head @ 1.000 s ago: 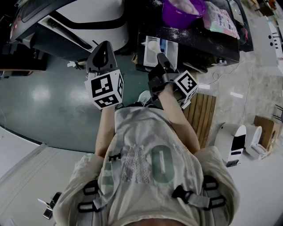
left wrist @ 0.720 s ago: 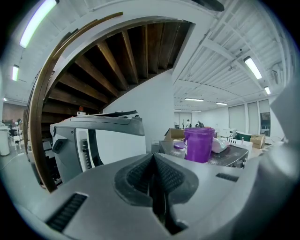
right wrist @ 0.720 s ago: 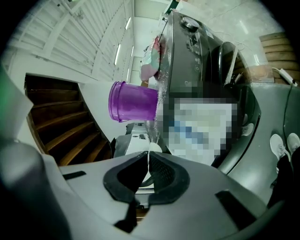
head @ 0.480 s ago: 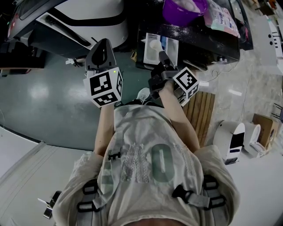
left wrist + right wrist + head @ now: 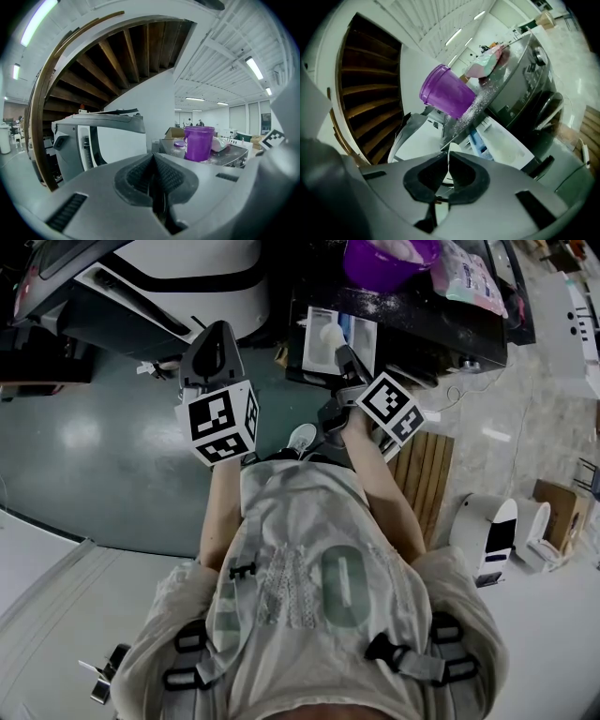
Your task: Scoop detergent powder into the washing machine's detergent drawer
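Observation:
My right gripper (image 5: 345, 356) is shut on the thin handle of a white scoop (image 5: 331, 334), whose bowl hangs over the open detergent drawer (image 5: 361, 334) of the dark washing machine (image 5: 441, 329). In the right gripper view the scoop handle (image 5: 449, 153) shows as a white sliver pinched between the pads of the right gripper (image 5: 446, 163), with the drawer (image 5: 501, 143) just beyond. A purple tub (image 5: 387, 259) of powder stands on the machine top beside a pink detergent bag (image 5: 467, 282). My left gripper (image 5: 217, 334) is shut on nothing, apart to the left; the left gripper view shows its jaws (image 5: 153, 158) pressed together.
Spilled powder dusts the machine top (image 5: 476, 105). A white and black appliance (image 5: 187, 277) stands to the left of the washer. A wooden slat mat (image 5: 427, 479) lies on the floor at the right, with white devices (image 5: 492, 540) beyond it. The person's shoe (image 5: 302, 439) shows below the grippers.
The right gripper has carried the scoop forward, further over the drawer. The left gripper has shifted only slightly.

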